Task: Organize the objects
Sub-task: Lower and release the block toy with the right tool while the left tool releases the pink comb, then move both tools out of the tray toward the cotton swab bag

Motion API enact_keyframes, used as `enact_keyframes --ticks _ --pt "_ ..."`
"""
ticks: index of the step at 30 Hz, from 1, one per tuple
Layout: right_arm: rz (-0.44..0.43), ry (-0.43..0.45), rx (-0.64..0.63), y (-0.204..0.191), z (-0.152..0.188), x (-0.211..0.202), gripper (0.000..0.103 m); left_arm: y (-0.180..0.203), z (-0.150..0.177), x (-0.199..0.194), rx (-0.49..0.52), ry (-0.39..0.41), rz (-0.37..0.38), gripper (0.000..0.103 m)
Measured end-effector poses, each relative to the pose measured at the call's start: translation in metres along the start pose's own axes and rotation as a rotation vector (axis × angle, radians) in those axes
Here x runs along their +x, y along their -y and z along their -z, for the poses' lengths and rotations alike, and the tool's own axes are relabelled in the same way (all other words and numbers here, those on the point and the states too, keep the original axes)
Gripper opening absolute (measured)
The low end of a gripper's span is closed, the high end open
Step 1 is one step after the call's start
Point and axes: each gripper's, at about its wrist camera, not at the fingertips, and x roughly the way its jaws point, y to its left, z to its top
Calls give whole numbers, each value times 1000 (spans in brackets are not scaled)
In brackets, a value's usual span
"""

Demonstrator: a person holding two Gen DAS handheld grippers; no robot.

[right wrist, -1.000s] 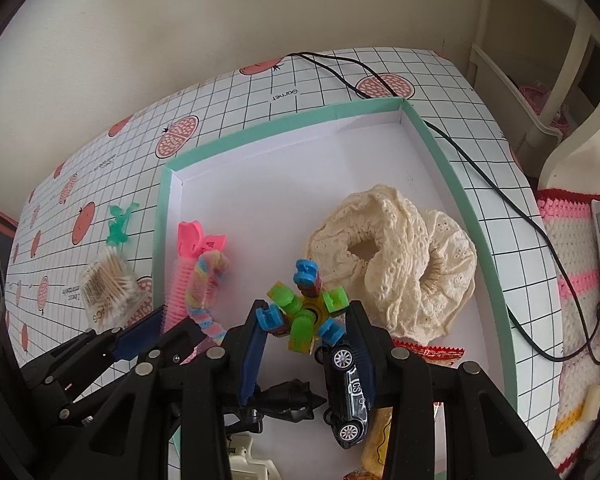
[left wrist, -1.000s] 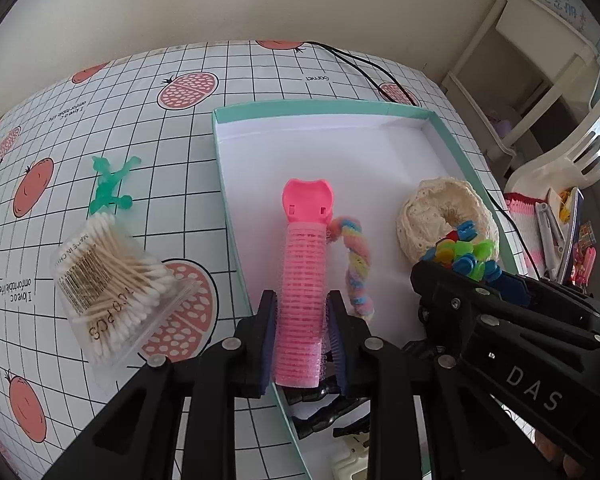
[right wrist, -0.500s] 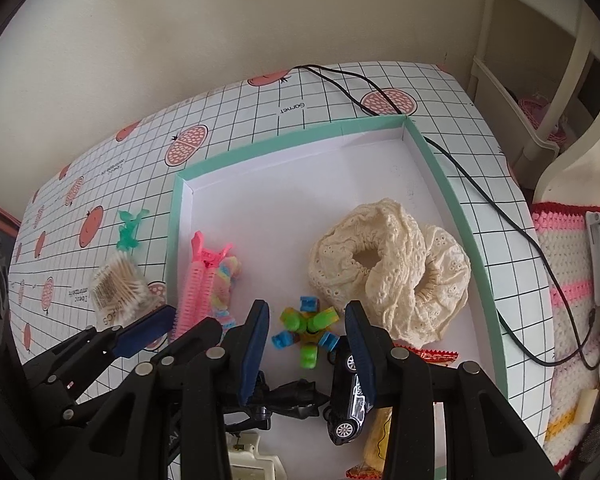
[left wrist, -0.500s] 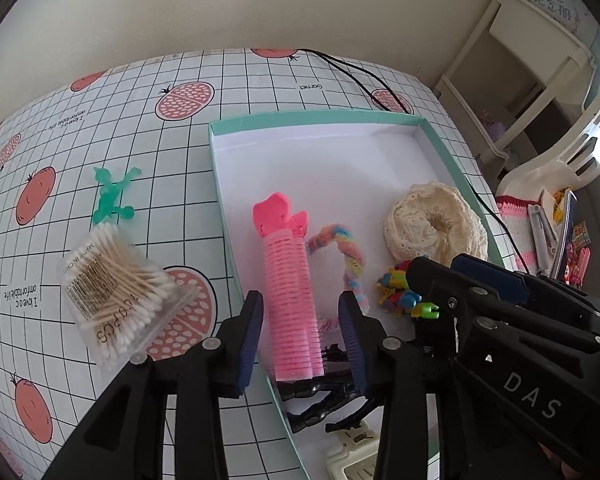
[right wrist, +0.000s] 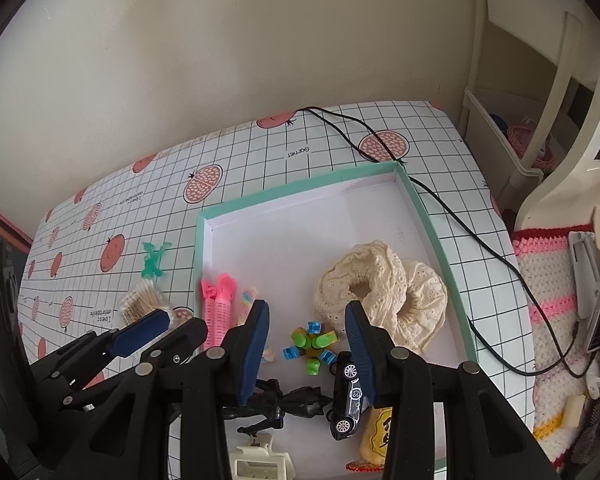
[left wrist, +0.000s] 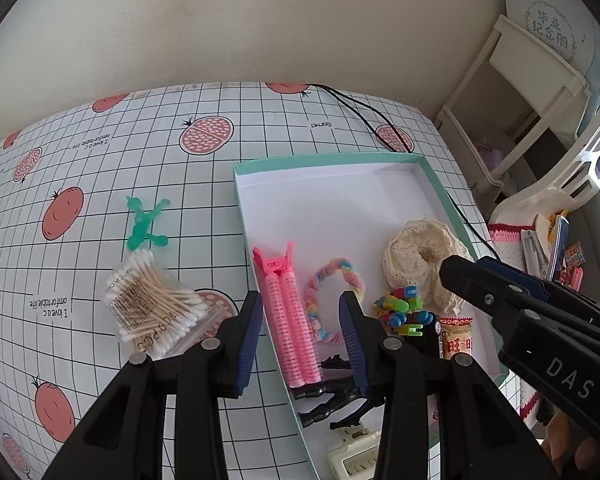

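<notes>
Both my tools hang released over the tray (left wrist: 436, 184). Under the left tool (left wrist: 300, 334) lies the pink roller (left wrist: 290, 320); under the right tool (right wrist: 306, 342), the spinner (right wrist: 310, 346), crowded by the scrunchie (right wrist: 380, 292), car (right wrist: 348, 396) and, I think, a black figure (right wrist: 284, 400).

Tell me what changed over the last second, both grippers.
The left gripper let go of the pink hair roller; the right gripper released the colorful block toy. Both opened and drew back; both items lie in the tray. Cotton swabs unchanged.

Both hand-held grippers, left (left wrist: 300, 330) and right (right wrist: 306, 346), have released the pink roller (left wrist: 290, 320) and colourful toy (right wrist: 310, 344) and withdrawn.
</notes>
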Motion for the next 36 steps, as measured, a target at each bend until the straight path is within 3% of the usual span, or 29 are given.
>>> enact_keyframes --ticks 10,19,21,22,23,25,36 --pt "4 -24 1 0 3 7 43 -15 -3 -8 -50 14 -45 41" --pt "40 -80 -14 1 9 27 44 -37 -1 -2 -130 -10 -146 43" --pt "50 -88 -17 1 11 29 50 -43 0 -1 -149 -16 -165 43" --pt "54 -91 -20 0 11 30 52 -46 1 0 -159 -21 -174 48" --pt "58 -93 -23 0 11 30 54 -48 2 1 -168 -25 -183 59" --pt "65 -95 -26 0 11 32 59 -53 2 1 -183 -24 -198 65" --pt "93 -87 -11 4 9 31 79 -64 3 1 -201 -27 -263 71"
